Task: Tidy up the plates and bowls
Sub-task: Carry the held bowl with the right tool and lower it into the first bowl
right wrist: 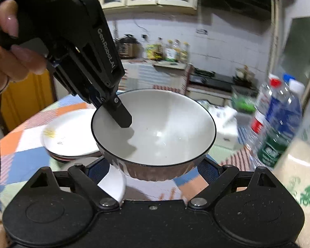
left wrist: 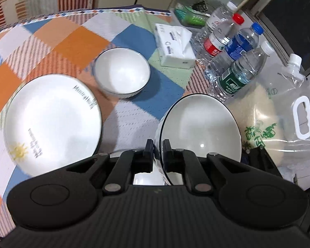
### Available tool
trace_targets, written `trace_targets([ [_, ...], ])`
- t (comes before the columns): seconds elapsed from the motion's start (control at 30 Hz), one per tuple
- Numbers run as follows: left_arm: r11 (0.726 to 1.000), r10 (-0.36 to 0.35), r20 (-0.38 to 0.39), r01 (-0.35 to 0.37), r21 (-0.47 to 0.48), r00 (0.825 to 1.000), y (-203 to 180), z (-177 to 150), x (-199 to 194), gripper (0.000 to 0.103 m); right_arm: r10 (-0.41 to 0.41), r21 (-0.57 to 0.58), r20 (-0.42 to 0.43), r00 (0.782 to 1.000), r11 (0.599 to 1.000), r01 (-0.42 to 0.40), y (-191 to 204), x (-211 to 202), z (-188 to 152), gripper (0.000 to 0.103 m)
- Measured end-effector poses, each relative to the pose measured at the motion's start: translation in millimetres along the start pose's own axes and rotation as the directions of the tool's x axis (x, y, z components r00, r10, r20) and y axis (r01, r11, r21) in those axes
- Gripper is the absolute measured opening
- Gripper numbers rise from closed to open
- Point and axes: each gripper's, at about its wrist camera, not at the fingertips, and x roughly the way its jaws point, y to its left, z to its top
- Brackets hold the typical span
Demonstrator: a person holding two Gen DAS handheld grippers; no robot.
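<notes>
Clamped on its rim by the left gripper (left wrist: 156, 147), one bowl (left wrist: 200, 128) hangs above the table — right gripper (right wrist: 153, 171) gapes empty. Second bowl (left wrist: 123, 73) and plate (left wrist: 51, 122) wait mid-table — stacking barely begun.

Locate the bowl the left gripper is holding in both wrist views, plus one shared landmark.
Left wrist: held bowl sits lower right of centre, its rim pinched between the left gripper's fingers.
Right wrist: same held bowl fills the centre, raised off the table, left gripper entering from upper left.
Shared landmark: red-capped bottle upper right in the left wrist view; right edge in the right wrist view.
</notes>
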Motion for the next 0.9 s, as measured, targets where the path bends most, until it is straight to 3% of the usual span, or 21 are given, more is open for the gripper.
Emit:
trace_targets([
  [0.2,0.999,0.036,-0.020,-0.037,-0.039,0.999,16.6,-18.8,-10.3,0.007,0.079,-0.049,0.002,0.997,0.996,-0.079,18.8,-3.4,2.3,0.097],
  [0.37,0.995,0.071,-0.074,-0.076,-0.069,0.995,33.0,-32.8,1.4,0.007,0.155,-0.045,-0.046,0.987,0.987,-0.157,26.2,4.8,-5.4,0.097],
  [0.6,0.989,0.118,-0.141,-0.128,-0.071,0.983,46.7,-47.1,22.4,0.007,0.205,-0.052,-0.125,0.971,0.976,-0.212,37.4,22.3,-19.5,0.097],
  [0.77,0.988,0.103,-0.168,-0.120,-0.093,0.980,57.3,-50.3,30.6,0.007,0.208,-0.062,-0.164,0.964,0.973,-0.221,46.0,25.9,-27.8,0.097],
  [0.9,0.983,0.168,-0.169,-0.178,-0.044,0.971,54.6,-53.2,37.3,0.007,0.221,-0.087,-0.191,0.956,0.967,-0.241,50.7,28.4,-29.3,0.097],
])
